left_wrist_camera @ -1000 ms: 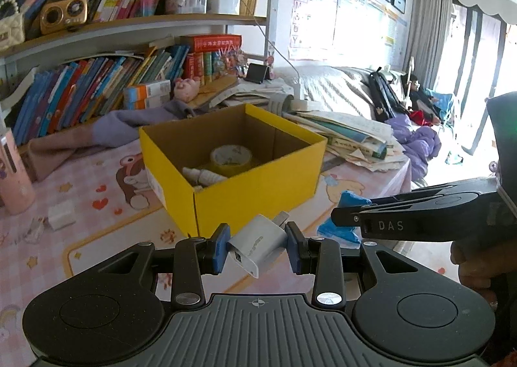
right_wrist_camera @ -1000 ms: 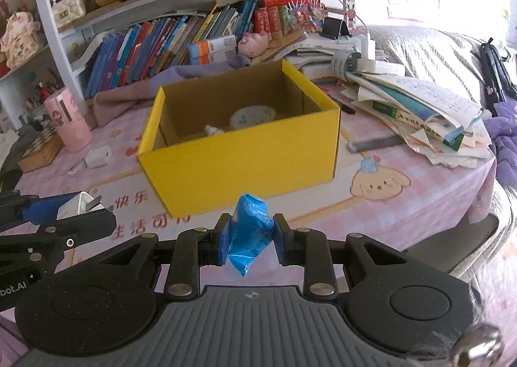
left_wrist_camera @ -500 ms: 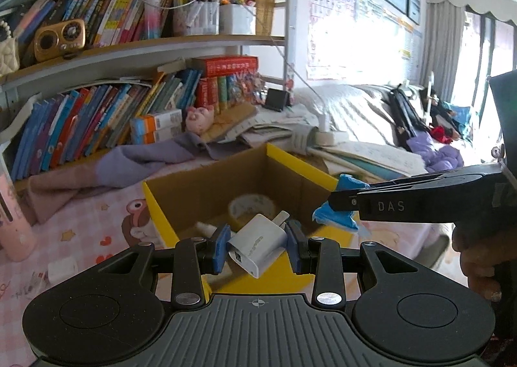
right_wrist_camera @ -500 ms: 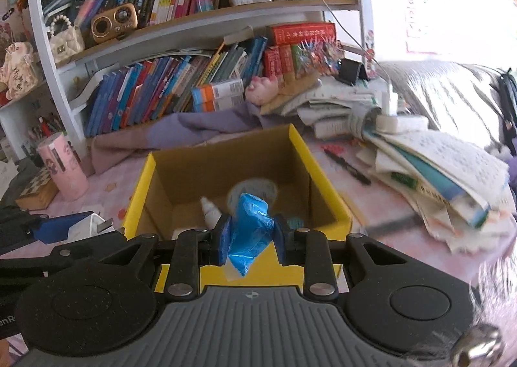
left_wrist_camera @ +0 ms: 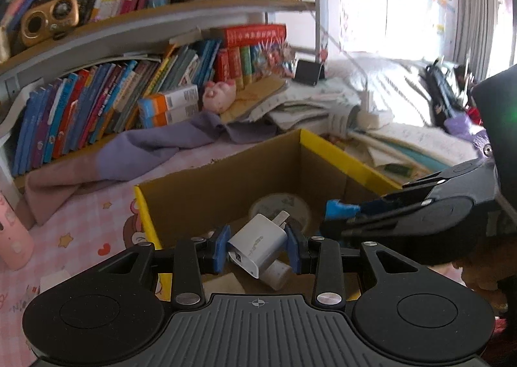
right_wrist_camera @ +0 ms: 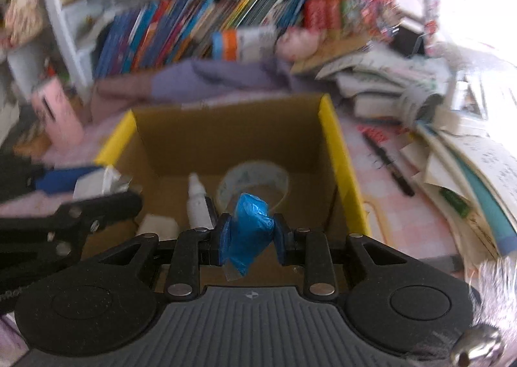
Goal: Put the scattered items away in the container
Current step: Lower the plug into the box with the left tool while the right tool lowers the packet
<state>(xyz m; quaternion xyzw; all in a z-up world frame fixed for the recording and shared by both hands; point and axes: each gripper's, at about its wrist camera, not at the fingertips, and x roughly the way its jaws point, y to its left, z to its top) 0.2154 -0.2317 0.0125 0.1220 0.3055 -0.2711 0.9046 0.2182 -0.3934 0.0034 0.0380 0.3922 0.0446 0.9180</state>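
The white charger (left_wrist_camera: 257,246) was clamped in the left gripper (left_wrist_camera: 257,249) above the yellow box (left_wrist_camera: 347,162), prongs tilted up-right. The blue packet (right_wrist_camera: 250,231) was pinched upright by the right gripper (right_wrist_camera: 252,239). A pink tablecloth (left_wrist_camera: 93,225) and bookshelf (left_wrist_camera: 129,31) were seen behind.

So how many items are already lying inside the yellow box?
3: a tape roll at the back, a white bottle left of it, and a white block at front left. The grippers may hide more.
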